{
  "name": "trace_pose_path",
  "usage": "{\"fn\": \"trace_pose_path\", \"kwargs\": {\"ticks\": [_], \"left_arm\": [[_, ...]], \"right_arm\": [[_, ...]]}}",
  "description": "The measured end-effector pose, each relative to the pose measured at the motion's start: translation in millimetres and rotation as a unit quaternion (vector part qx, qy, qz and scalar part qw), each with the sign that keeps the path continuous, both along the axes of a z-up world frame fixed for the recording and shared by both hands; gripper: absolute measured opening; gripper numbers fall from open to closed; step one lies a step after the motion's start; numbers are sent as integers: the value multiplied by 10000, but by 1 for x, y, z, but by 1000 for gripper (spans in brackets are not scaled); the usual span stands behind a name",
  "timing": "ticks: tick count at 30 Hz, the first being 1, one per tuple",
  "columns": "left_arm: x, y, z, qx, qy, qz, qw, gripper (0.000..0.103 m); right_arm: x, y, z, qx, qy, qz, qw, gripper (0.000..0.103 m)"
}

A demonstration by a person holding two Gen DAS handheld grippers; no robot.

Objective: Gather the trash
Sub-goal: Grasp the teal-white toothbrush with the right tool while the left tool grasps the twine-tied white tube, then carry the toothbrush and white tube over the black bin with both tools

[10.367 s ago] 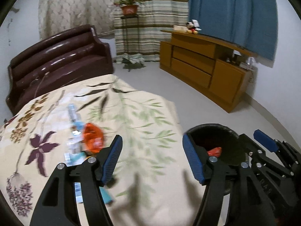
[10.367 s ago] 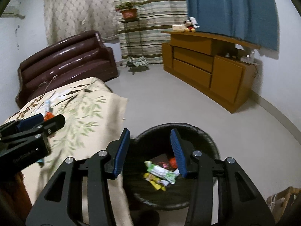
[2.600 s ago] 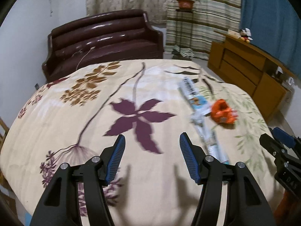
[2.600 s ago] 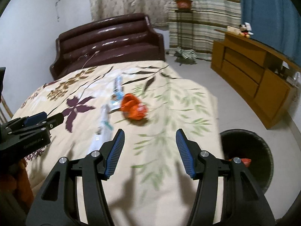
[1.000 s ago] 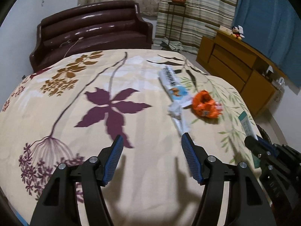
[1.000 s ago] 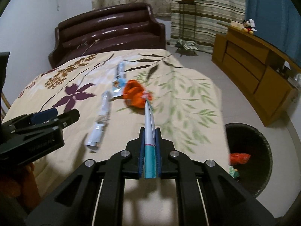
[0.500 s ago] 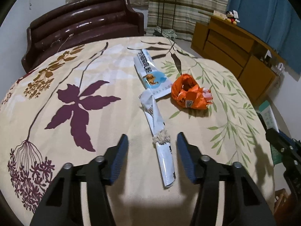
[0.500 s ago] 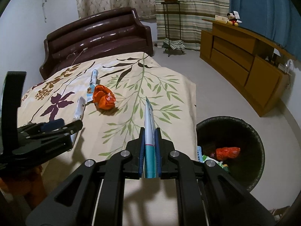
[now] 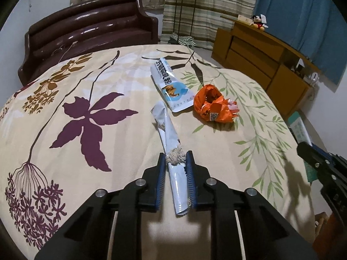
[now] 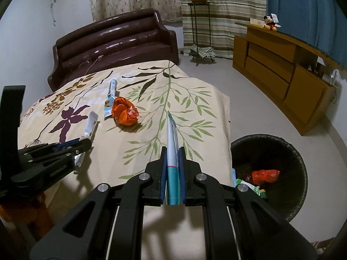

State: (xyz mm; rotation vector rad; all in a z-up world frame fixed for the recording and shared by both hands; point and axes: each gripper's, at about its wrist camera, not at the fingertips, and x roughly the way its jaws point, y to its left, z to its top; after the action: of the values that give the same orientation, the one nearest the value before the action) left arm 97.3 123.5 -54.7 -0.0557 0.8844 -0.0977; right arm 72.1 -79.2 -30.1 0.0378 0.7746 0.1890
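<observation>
My left gripper point(image 9: 175, 159) is shut on a long silver-white wrapper point(image 9: 171, 149) that lies on the floral table cloth point(image 9: 86, 151). A blue-and-white pouch point(image 9: 171, 86) and a crumpled orange wrapper point(image 9: 213, 106) lie just beyond it. My right gripper point(image 10: 172, 151) is shut on a flat teal-and-white wrapper point(image 10: 172, 151), held edge-on above the cloth's right part. The black bin point(image 10: 288, 151) stands on the floor to its right, with an orange wrapper point(image 10: 264, 176) and other trash inside. The left gripper also shows in the right wrist view point(image 10: 82, 146), and the right gripper in the left wrist view point(image 9: 310, 151).
A dark brown sofa point(image 10: 117, 41) stands behind the table. A wooden sideboard point(image 10: 282, 69) runs along the right wall under a blue curtain. A plant stand point(image 10: 198, 21) is by the striped curtain. Grey floor point(image 10: 238, 91) lies between table, bin and sideboard.
My left gripper moved forward and closed on the long silver-white wrapper. My right gripper, holding the teal wrapper, shifted toward the bin side.
</observation>
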Motion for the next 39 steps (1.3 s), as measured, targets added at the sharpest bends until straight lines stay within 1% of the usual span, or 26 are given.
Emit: {"fn": "trace_pose_path", "kwargs": {"ticks": [7,17,22,28,39], "left_arm": [[-13,-1,18,-112,-262,-66,9996,20],[-29,-28,41,-117,-632,-350,9973,20],[-34,-49,47,-112,-745,-544,9957,20],[-38,-77,50,-125,-828,-811,9932,20],[-41,-130,51,-127,-920,-1333,9867,20]], "right_arm": [[-4,1,5,-1,-72,-5,10000,10],[-16,-14,17,-8,-256,-166,9995,10],[-23,-30,24,-4,-371,-330,9988,10],[-34,-60,33,-10,-533,-630,9966,10],[-48,-114,36,-50,-614,-1224,9906,10]]}}
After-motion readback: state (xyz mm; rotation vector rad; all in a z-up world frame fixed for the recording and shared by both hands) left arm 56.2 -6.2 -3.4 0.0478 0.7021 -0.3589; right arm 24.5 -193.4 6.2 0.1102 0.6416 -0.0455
